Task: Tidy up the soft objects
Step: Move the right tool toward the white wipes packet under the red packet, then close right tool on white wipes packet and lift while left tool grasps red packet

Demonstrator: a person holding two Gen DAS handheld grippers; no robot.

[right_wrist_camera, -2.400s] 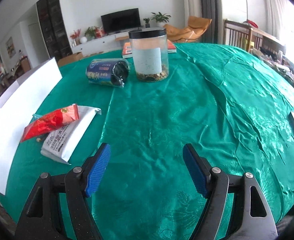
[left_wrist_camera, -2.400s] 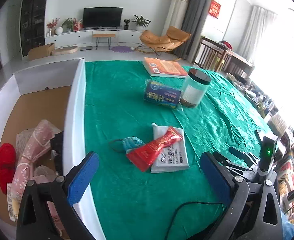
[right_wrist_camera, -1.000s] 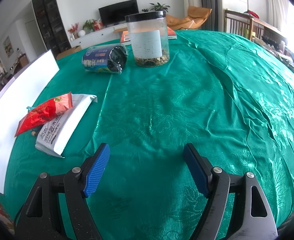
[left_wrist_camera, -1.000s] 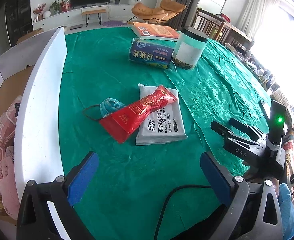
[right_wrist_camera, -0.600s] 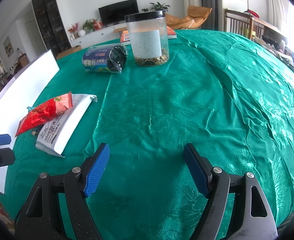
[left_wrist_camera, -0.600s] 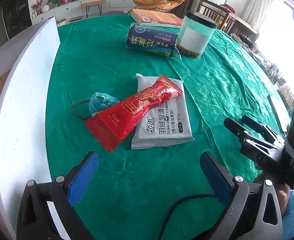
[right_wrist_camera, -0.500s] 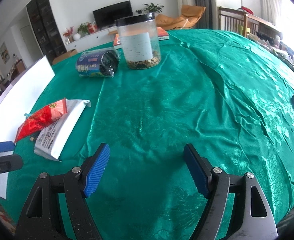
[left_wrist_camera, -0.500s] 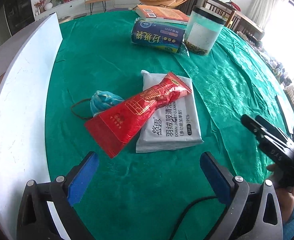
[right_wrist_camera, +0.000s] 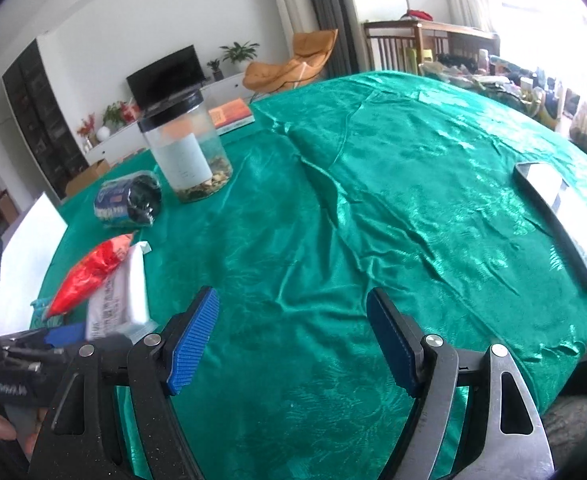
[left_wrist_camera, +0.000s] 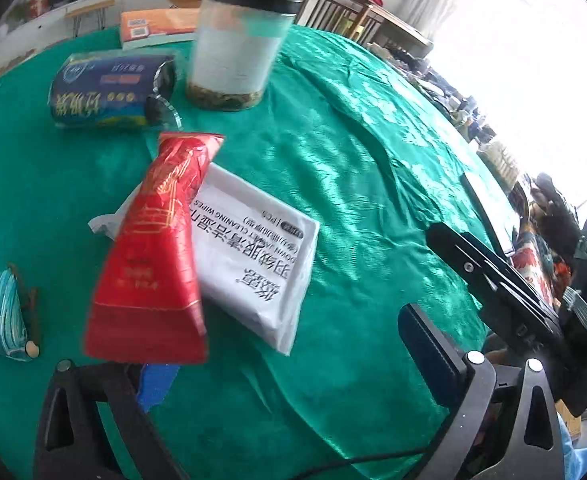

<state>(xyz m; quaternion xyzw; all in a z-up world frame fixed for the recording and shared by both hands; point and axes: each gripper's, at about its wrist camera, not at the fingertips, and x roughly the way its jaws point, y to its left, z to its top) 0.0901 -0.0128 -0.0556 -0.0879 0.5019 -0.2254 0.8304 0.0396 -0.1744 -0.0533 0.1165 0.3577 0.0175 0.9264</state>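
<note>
Reaching for the red snack pouch (left_wrist_camera: 149,264), we find it lying across the white wipes pack (left_wrist_camera: 253,256) on the green counter (left_wrist_camera: 373,184). It looks light, crinkly and slippery, so its flat sealed end seems best. The left claw (left_wrist_camera: 293,352) gapes wide, perhaps touching it; the right claw (right_wrist_camera: 293,340) is wide, empty.

A white wall (right_wrist_camera: 113,36) is seen at the back, with a dark television (right_wrist_camera: 167,76) and potted plants (right_wrist_camera: 239,52) set on a low white cabinet (right_wrist_camera: 133,136). An orange lounge chair (right_wrist_camera: 293,66) is placed near grey curtains (right_wrist_camera: 329,8). Strong daylight is admitted through a window (left_wrist_camera: 533,40) beside wooden furniture (right_wrist_camera: 421,40).
</note>
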